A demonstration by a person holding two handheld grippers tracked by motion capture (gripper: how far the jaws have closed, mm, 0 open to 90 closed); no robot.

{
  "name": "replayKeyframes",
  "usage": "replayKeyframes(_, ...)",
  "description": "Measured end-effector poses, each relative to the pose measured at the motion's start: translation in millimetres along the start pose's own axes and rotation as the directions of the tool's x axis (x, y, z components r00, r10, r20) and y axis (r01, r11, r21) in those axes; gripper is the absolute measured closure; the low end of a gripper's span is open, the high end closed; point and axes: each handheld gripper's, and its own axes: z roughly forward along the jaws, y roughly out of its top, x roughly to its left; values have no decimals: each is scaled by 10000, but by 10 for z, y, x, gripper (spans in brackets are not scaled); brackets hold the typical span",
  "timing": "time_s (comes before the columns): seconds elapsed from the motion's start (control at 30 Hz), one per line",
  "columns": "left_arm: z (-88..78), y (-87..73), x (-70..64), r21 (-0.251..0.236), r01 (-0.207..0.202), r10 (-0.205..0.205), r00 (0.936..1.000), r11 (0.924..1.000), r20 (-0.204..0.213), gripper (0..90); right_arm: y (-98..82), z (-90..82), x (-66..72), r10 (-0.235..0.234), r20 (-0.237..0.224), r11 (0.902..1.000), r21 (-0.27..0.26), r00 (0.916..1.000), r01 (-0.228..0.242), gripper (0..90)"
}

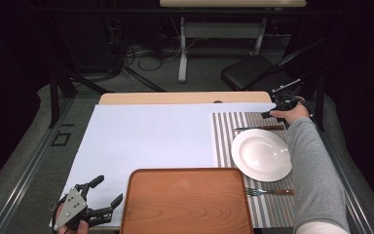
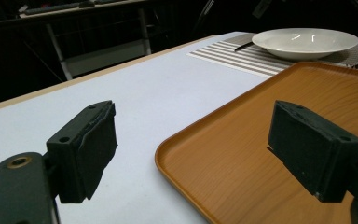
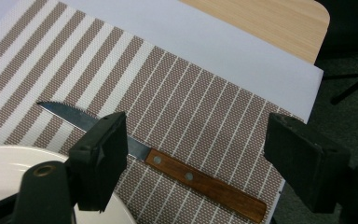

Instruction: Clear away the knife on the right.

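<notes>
A white plate (image 1: 261,154) rests on a striped placemat (image 1: 224,131) at the table's right. Beyond the plate lies a wooden-handled knife (image 1: 259,128); a fork (image 1: 268,191) lies on the near side. My right gripper (image 1: 272,111) hovers above the knife (image 3: 177,172) at the mat's far right corner, its jaws open and apart from the knife, nothing between its pads (image 3: 105,156). My left gripper (image 1: 104,192) stays at the near left, by the corner of the brown wooden tray (image 1: 187,202), open and empty; its pads (image 2: 95,149) frame the tray's corner (image 2: 242,154).
A white sheet (image 1: 146,136) covers most of the wooden table (image 1: 175,98). In the left gripper view the plate (image 2: 305,42) sits far behind the tray. Beyond the table are a black chair (image 1: 248,70), cables and a desk leg on grey floor.
</notes>
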Motion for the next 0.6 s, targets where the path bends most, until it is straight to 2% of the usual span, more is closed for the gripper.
replayKeyframes(0.3,-2,1,-1,-4,1,-1,10000,10000,-5,152,-23,-46,-22,-396,21,9992,63,9992,396,268)
replayKeyframes(0.43,-1,1,-2,17,-23,23,10000,10000,11,152,-29,-79,-20,-1274,112,9912,386,9918,1269,267)
replayKeyframes(0.47,-1,0,-2,19,-23,23,10000,10000,13,152,-23,-89,-16,-1513,130,9878,401,9884,1507,265)
replayKeyframes(0.53,1,0,0,17,-22,22,10000,10000,10,152,-11,-105,5,-2177,264,9752,458,9756,2164,251)
replayKeyframes(0.6,1,0,-1,22,-19,19,10000,10000,15,152,3,-116,35,-2977,289,9524,775,9542,2948,248)
